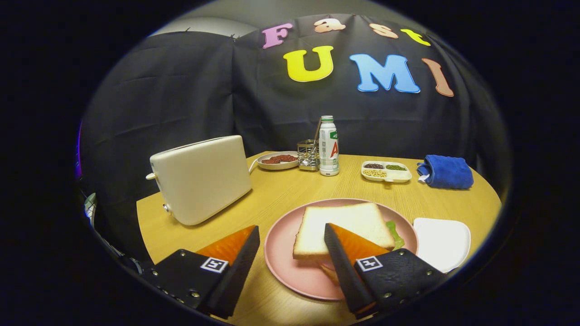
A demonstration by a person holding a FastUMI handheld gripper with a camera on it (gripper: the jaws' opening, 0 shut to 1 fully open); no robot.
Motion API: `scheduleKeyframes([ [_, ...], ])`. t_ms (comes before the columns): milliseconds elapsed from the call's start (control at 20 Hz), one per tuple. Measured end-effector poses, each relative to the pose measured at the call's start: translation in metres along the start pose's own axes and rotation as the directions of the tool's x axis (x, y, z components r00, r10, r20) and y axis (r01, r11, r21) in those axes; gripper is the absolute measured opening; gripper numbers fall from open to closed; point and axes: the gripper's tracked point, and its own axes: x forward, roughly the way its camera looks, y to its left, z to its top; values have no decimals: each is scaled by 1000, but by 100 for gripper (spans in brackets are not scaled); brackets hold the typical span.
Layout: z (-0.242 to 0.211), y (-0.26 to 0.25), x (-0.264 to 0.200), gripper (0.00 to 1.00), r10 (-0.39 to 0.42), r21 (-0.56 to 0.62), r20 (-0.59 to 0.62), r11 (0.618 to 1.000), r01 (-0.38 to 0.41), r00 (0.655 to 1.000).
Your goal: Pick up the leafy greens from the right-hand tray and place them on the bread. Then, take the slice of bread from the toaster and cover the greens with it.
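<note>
Pink plate [290, 271]: one | bread slice [337, 228]: one | greens [395, 235]: one | fingers [290, 253]: spread, empty

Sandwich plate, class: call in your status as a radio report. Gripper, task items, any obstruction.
Gripper open, holding nothing, over the pink plate. Top bread slice covers the greens, leaf edge showing beside it. White tray alongside. Nothing in the way.

Gripper cam – low over table [281, 190], facing booth wall.

Illumination is even and moderately bright from overhead; the table [290, 190] shows soft glare behind the toaster [201, 179] (faint shadow beneath it). Fisheye curvature bends the table's edges. Focus is sharp.
</note>
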Motion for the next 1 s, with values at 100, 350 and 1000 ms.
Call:
scheduleKeyframes([
  [100, 2, 0, -2, 96, -11, -11, 11, 1000, 11, 1000],
  [350, 3, -4, -2, 96, -37, -22, 24, 999, 37, 999],
  [1000, 53, -13, -9, 95, -14, 19, 125, 1000, 12, 992],
])
